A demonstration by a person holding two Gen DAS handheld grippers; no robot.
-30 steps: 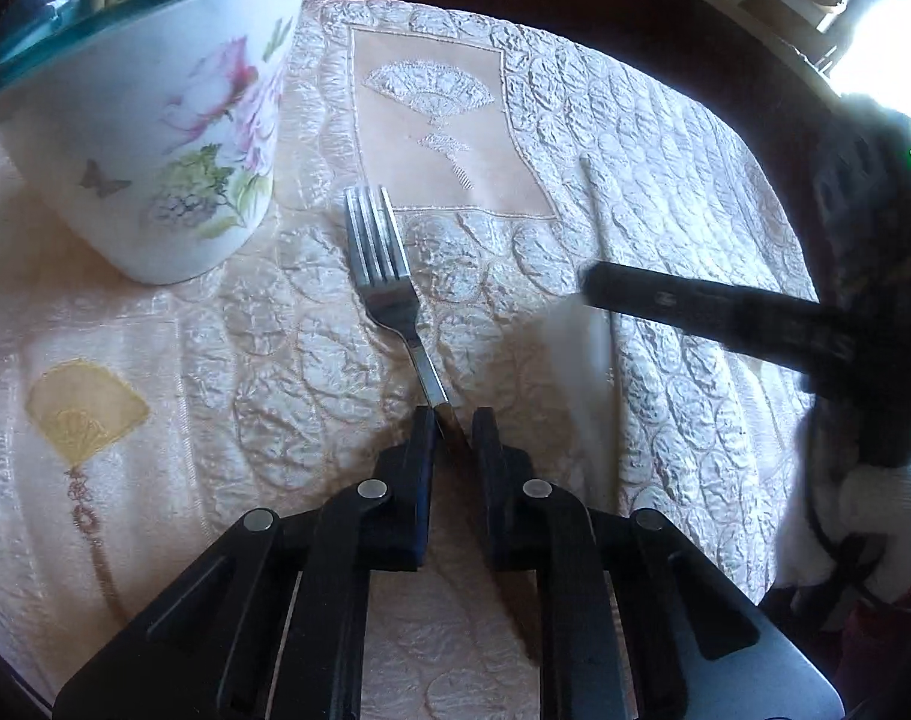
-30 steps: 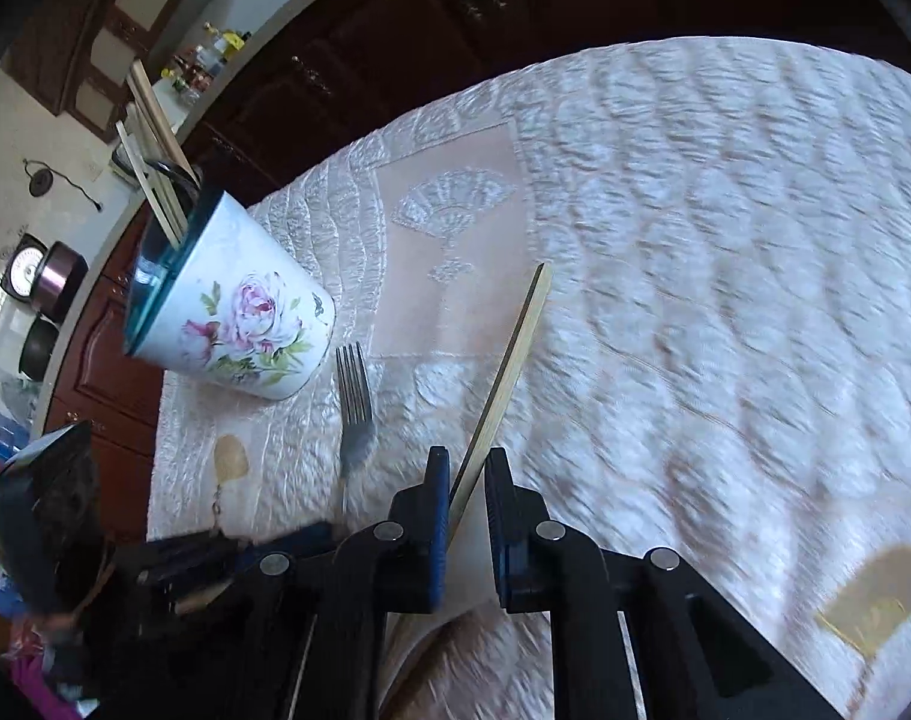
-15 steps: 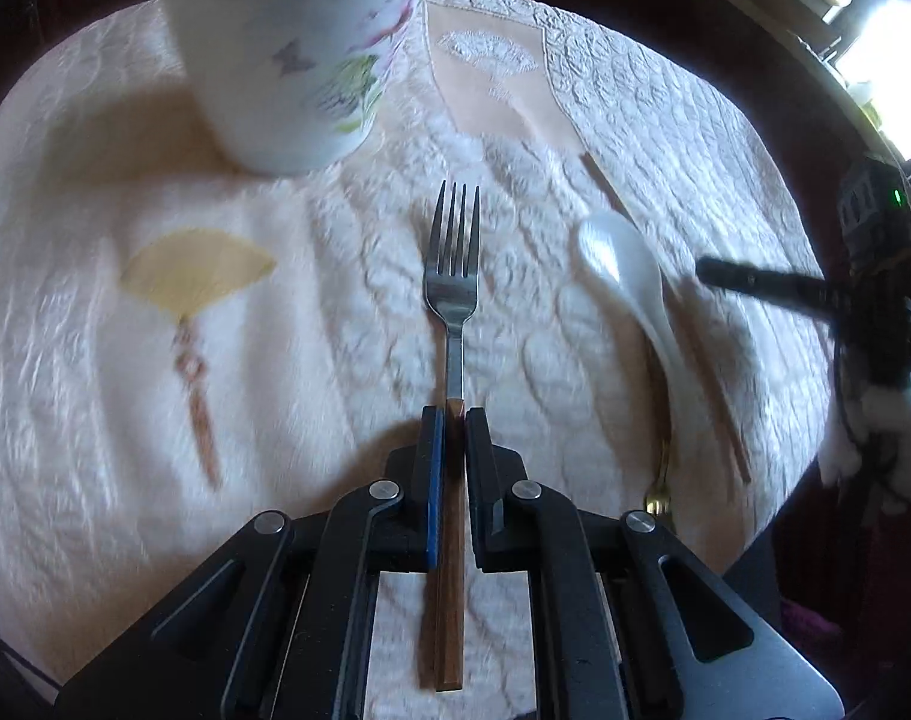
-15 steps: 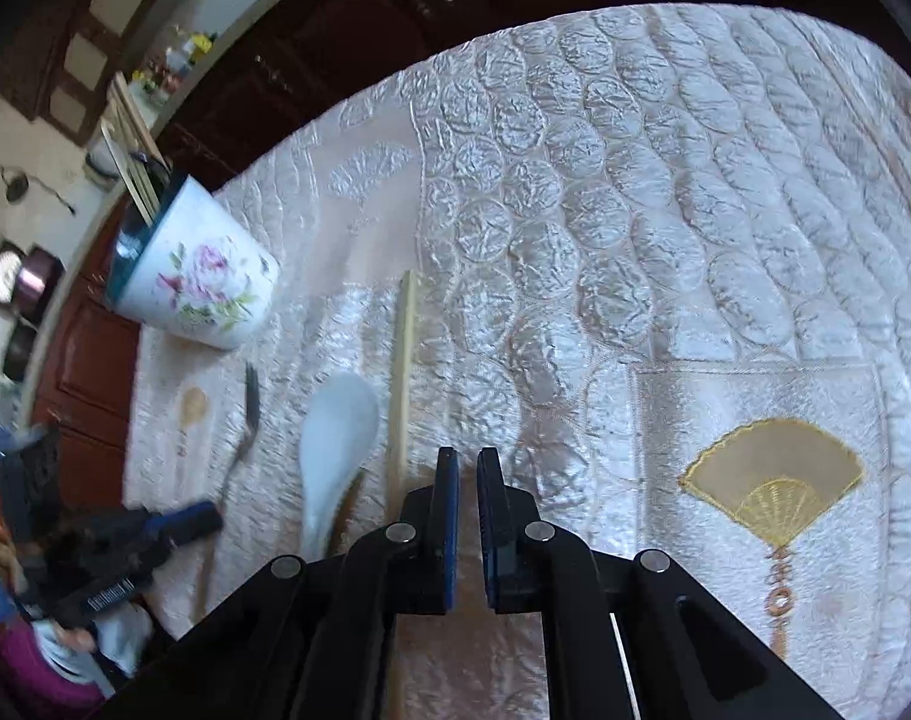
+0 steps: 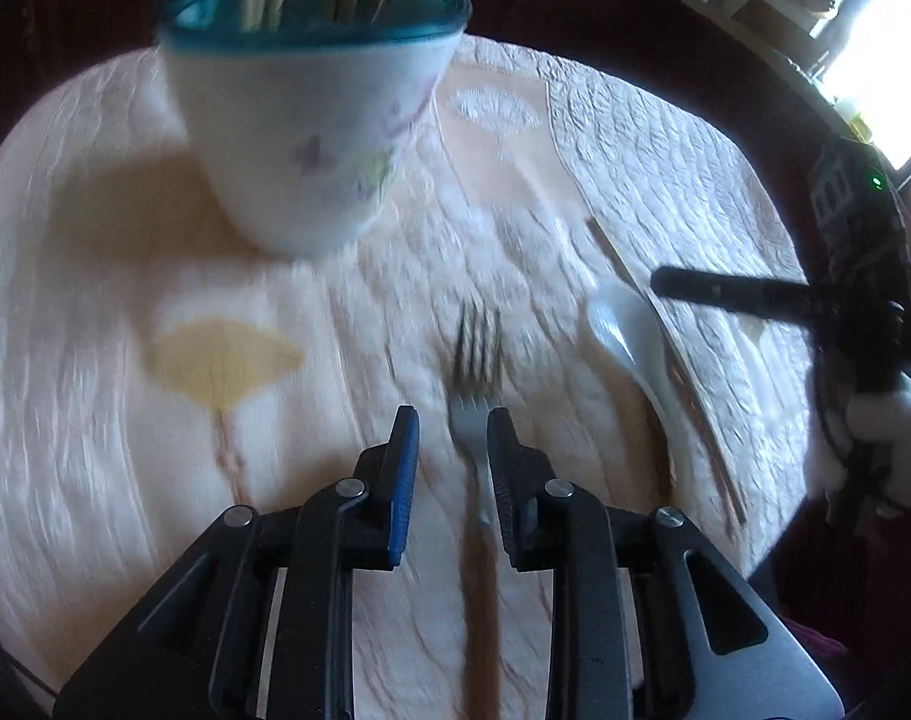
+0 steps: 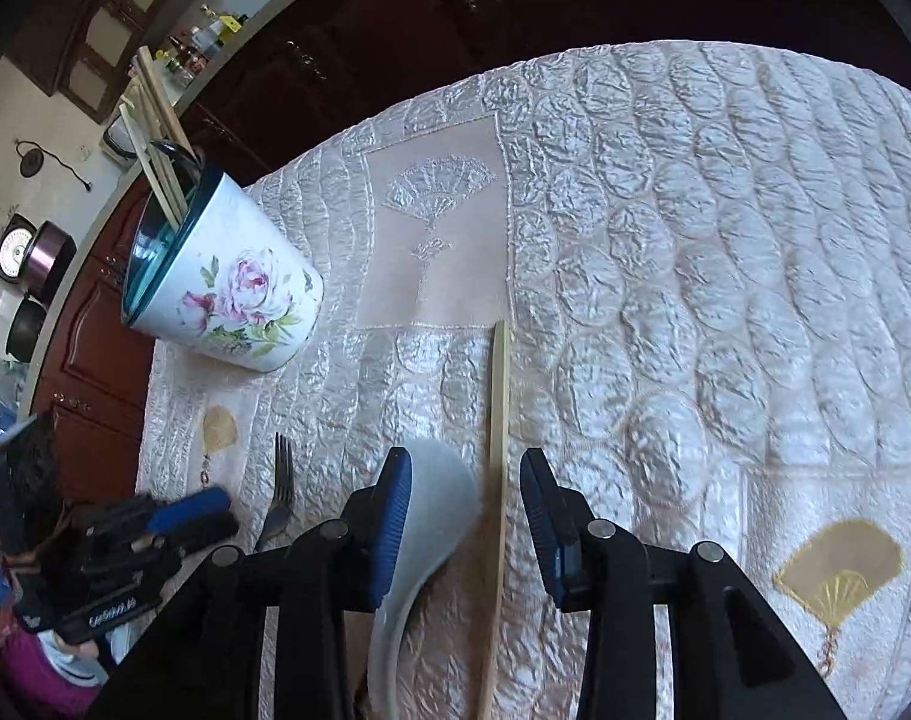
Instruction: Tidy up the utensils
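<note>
Holder: a tapered ceramic cup (image 6: 233,300) with a glossy white wall, a painted pink rose and a teal rim is seen at the far left of the cloth; pale wooden sticks (image 6: 155,138) and a dark metal piece stand in it.
Cloth: a quilted, satin-like cream tablecloth (image 6: 725,252) is puckered into rounded scales and inset with smooth panels stitched with fan motifs; a gold fan lies at the right.
Left gripper (image 5: 452,420): the black plastic jaws, with a ribbed blue pad on one finger, are opening; nothing is pressed, and they are held above the fork's neck.
Fork: a four-tined metal fork (image 5: 476,372) with a reddish-brown wooden handle lies flat on the cloth, tines towards the cup; it is blurred in the left wrist view.
Spoon: a smooth, milky white soup spoon (image 6: 431,510) with a deep oval bowl lies just right of the fork.
Chopstick: a thin, straight, pale wooden chopstick (image 6: 497,450) lies beside the spoon, flat on the cloth.
Right gripper (image 6: 464,480): the jaws are opening and grasp nothing; the chopstick and the spoon's edge are seen between them.
</note>
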